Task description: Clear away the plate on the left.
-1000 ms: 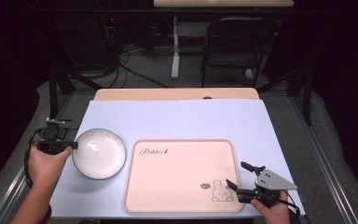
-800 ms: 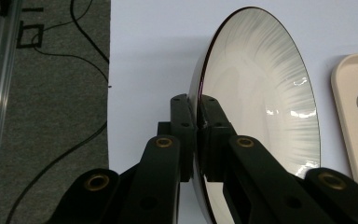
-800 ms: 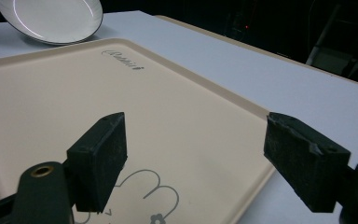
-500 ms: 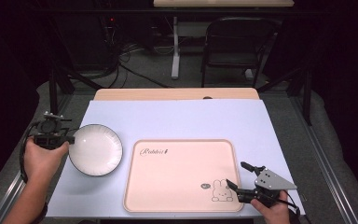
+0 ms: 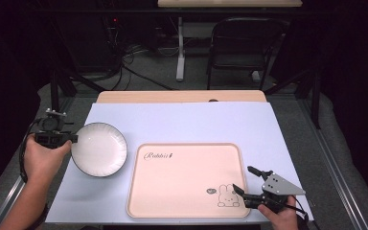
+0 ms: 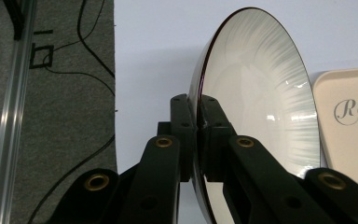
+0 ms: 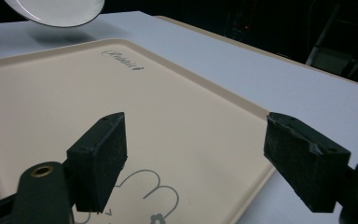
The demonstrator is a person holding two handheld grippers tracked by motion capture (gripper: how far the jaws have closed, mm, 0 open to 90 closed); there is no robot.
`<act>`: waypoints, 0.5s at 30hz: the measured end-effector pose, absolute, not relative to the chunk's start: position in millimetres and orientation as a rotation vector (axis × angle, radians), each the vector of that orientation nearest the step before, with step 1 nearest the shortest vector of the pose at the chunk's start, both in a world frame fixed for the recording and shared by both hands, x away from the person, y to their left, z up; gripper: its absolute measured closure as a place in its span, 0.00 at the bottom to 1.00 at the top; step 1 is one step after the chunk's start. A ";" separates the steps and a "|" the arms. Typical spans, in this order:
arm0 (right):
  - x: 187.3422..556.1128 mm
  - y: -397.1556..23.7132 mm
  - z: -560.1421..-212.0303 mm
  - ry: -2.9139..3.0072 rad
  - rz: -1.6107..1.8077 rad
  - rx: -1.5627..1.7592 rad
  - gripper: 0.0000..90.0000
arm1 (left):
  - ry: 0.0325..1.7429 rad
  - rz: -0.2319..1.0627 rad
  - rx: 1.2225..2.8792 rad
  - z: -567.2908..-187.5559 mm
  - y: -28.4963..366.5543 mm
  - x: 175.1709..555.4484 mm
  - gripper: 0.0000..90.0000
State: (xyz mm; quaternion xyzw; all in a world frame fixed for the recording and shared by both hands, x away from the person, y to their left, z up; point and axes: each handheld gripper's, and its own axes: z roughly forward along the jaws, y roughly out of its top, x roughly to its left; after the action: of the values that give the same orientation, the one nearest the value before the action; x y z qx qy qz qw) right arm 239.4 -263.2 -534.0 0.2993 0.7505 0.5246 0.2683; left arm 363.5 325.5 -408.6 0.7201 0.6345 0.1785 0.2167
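Currently I have the left gripper clamped on the near-left rim of the plate; in the left gripper view the two pads sit flush either side of the thin edge, nothing else between them. An edge pinch looks the only workable hold on something this flat, and it leaves the plate hanging off the jaws, tilted, its shadow visible on the pale blue table cover below it in the right gripper view. The plate sits left of the pink tray, just beside its left edge, not over it.

The right gripper rests at the tray's near-right corner, by the rabbit drawing, jaws spread wide and holding nothing. My guess: it waits there to steady the tray or take over.

Plate notes: round, shallow, white glossy glaze with fine radial ribbing, thin dark rim line. Likely ceramic, so slippery and brittle.
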 end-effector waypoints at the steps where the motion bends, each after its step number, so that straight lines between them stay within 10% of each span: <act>1: 239.4 -263.2 -534.0 2.024 1.415 0.807 0.23 | 1.758 0.495 1.995 -408.6 325.5 363.5 0.96; 15: 239.3 -263.2 -534.0 2.025 1.416 0.805 0.23 | 1.662 0.500 2.050 -394.5 295.0 372.8 0.96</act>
State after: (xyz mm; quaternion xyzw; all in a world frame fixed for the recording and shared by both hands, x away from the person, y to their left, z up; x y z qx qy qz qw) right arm 239.3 -263.2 -534.0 0.2984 0.7506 0.5251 0.2681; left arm 372.8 295.0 -394.5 0.7436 0.6027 0.1812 0.2260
